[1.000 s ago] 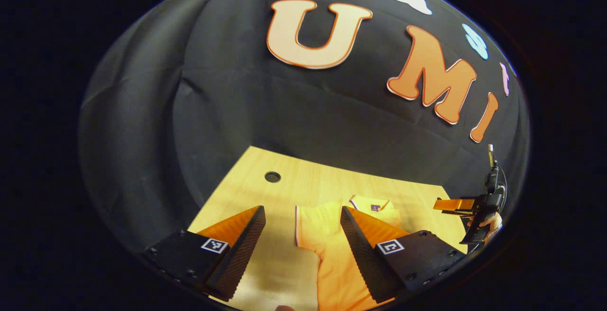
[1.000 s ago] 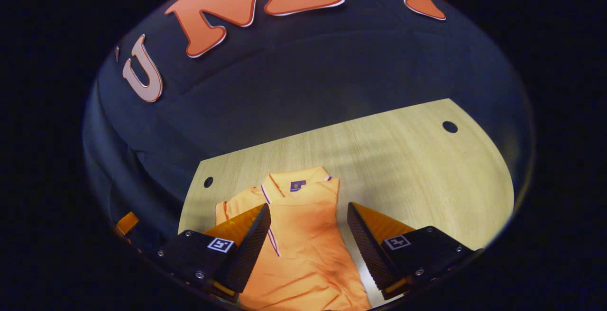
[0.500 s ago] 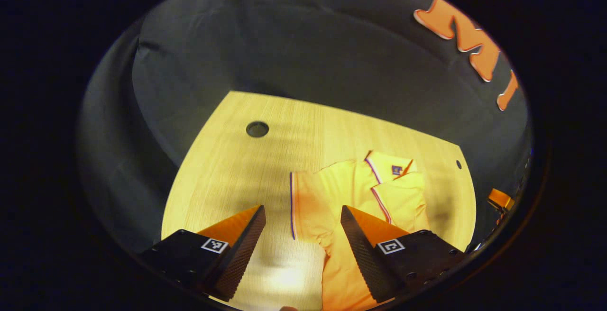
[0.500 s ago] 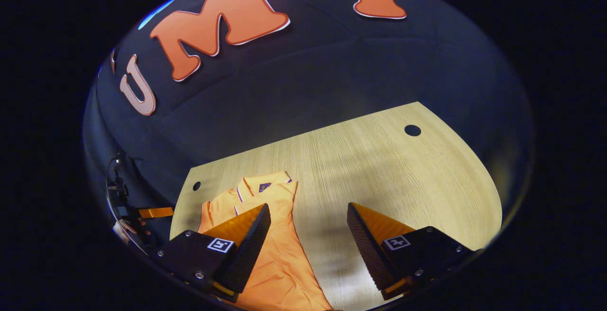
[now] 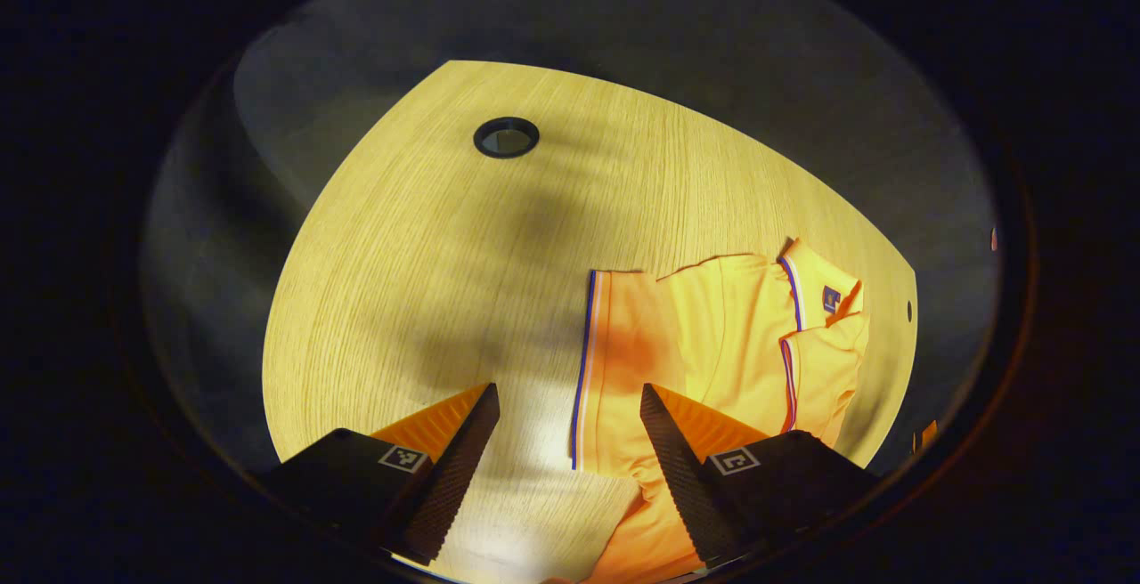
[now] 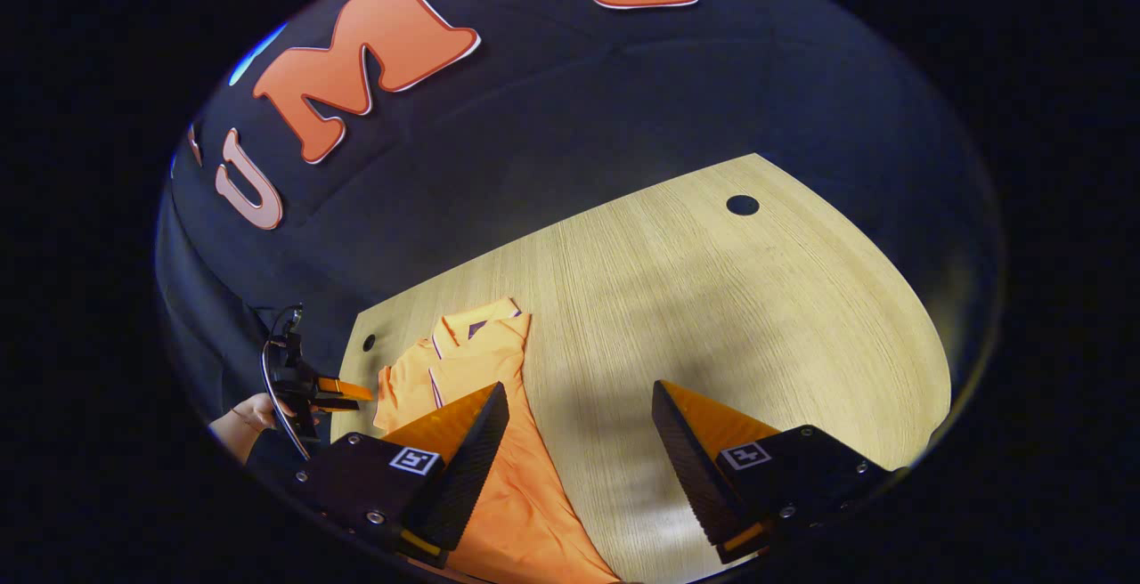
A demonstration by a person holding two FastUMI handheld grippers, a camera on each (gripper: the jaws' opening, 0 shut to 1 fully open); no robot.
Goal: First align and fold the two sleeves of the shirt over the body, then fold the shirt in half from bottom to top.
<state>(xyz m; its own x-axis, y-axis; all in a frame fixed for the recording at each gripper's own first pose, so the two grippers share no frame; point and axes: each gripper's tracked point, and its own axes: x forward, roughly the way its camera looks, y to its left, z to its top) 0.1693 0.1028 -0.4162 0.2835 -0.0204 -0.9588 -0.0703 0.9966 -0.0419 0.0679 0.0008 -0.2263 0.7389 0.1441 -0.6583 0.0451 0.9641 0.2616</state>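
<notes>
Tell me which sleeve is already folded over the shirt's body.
The sleeve below the collar in the left gripper view: it lies on the body. The other sleeve is spread flat on the table.

Both tongs, left [image 5: 566, 442] and right [image 6: 577, 442], agape, empty.

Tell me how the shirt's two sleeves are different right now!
In the left gripper view, one sleeve lies spread flat on the table, sticking out sideways; the other sleeve is already folded onto the shirt, near the collar. The left tool hangs open by the spread one; none is near the folded one. Both have striped cuffs.
</notes>
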